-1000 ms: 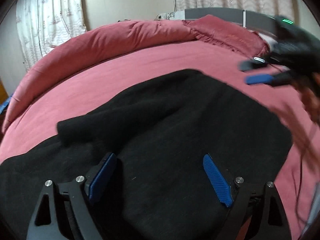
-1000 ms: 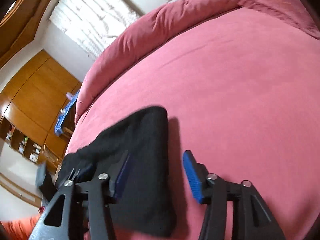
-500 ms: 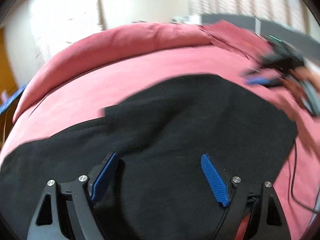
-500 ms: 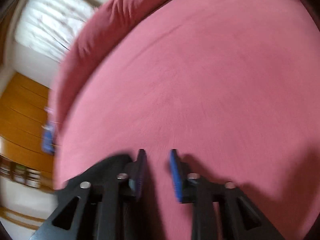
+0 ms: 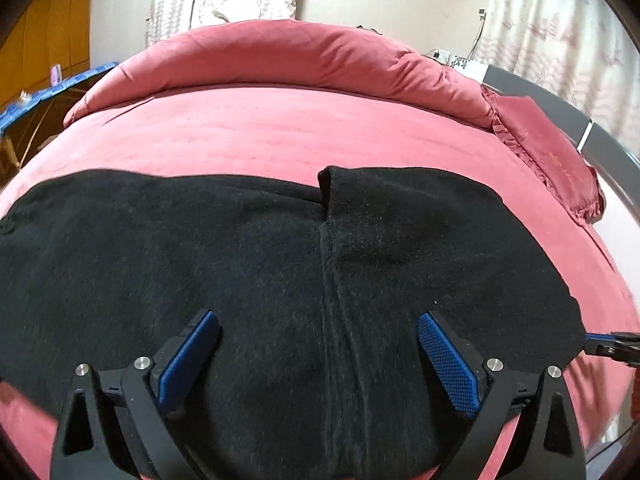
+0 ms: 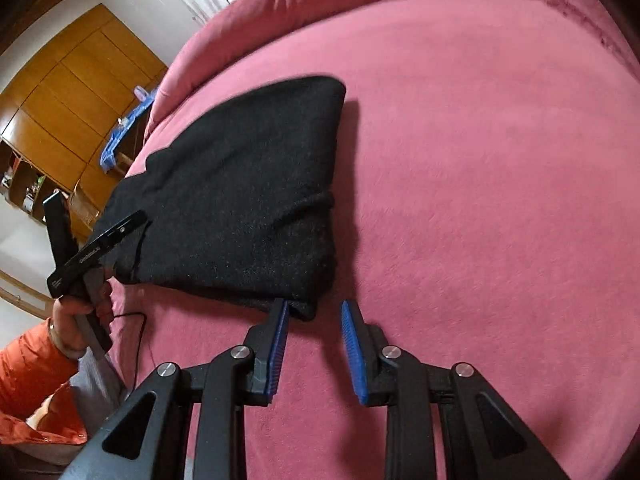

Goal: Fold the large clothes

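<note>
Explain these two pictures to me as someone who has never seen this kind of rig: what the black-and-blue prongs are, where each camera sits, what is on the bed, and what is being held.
There is no robot here. A person holds a hand tool in each hand, each with two fingers tipped with blue pads, and each carries a wide-angle camera looking forward along those fingers.

The left tool's picture shows the left gripper with its jaws wide apart above a black garment spread on a pink bed cover. It grips nothing.

The right tool's picture shows the right gripper at the garment's near corner. Its jaws have just been closing; they stand narrow with a gap, and the corner lies beside one pad, not pinched. In that view the person's hand, in an orange sleeve, holds the left tool.

So nothing is held right now.
</note>
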